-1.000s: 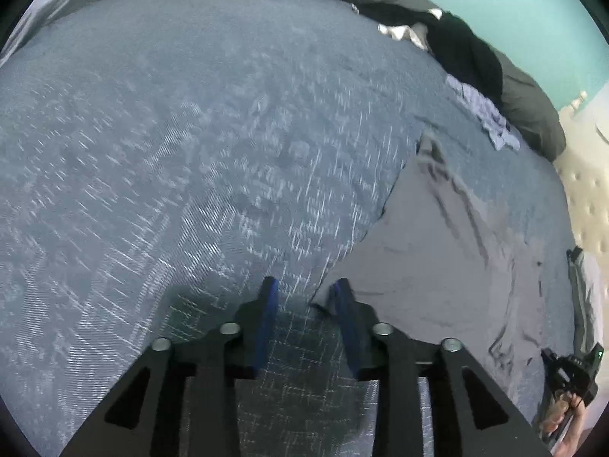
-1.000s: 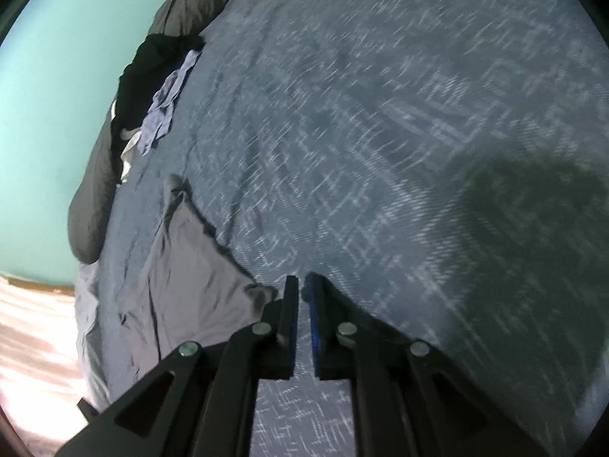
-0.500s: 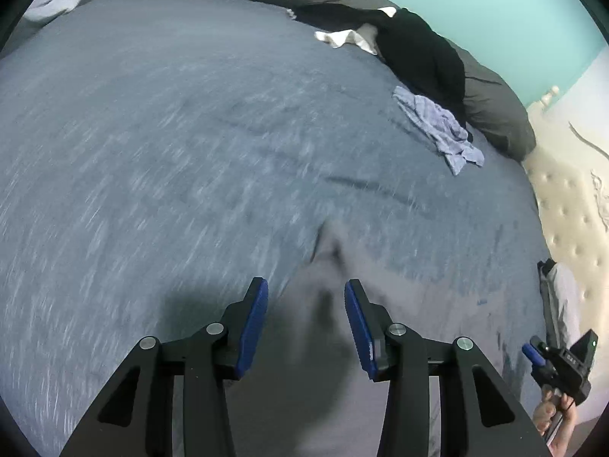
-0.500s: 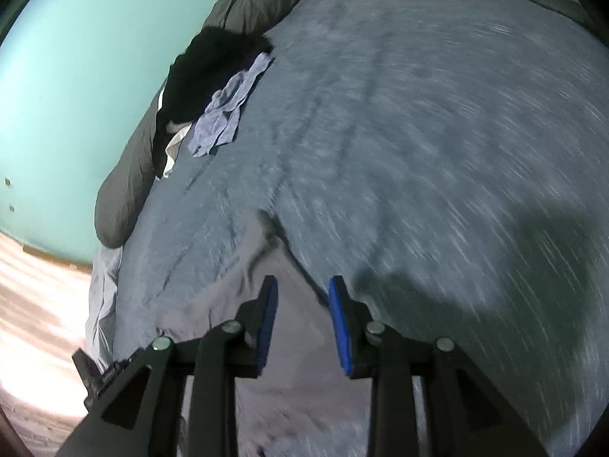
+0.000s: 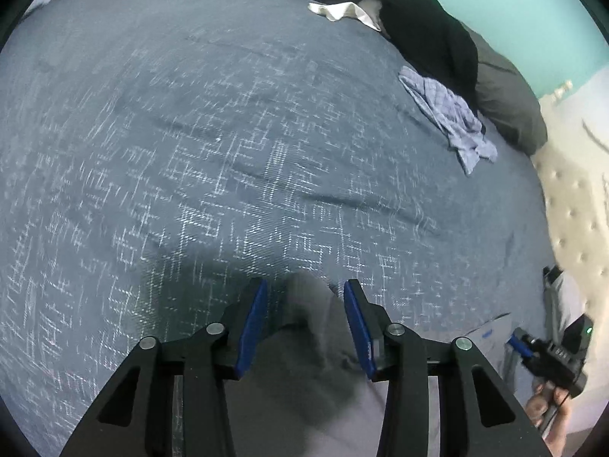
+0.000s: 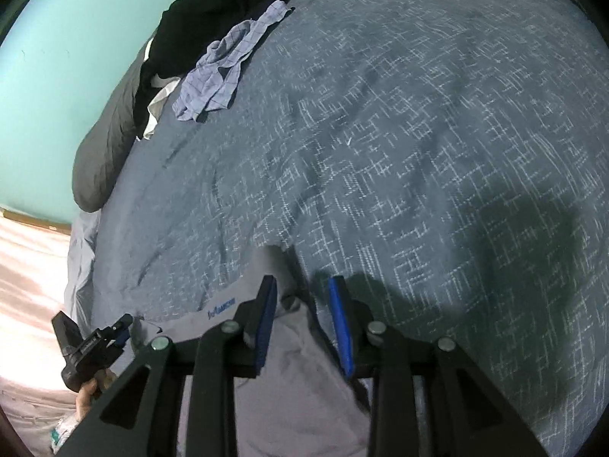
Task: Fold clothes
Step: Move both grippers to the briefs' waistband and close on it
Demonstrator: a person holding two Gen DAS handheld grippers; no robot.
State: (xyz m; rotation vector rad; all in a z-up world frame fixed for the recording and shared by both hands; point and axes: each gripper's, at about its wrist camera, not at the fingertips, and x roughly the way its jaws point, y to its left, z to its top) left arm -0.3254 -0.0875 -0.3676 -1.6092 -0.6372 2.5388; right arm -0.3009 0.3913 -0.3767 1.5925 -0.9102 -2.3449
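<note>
1. Currently: grey garment lies on the bed, partly spread, creased; a waistband-like edge with blue print shows left of the right fingers. No finished fold visible. Could be mid-fold or being laid out for one; frames don't settle which.
2. Left gripper: fingers wide apart, holding nothing. A raised corner of the grey garment sits in the gap between them, reaching about to the tips; the rest runs back under the fingers. Contact with the pads: can't tell.
3. Right gripper: fingers apart, somewhat narrower, nothing clamped. A ridge of the garment pokes up between the fingers, nearer the left pad, and extends just past the tips.
4. Left to fold, as a judgement: blue checked cloth and black clothing, crumpled in a loose pile well ahead of both fingers, against the dark pillow.
5. Bed ahead of the tips otherwise bare.
</note>
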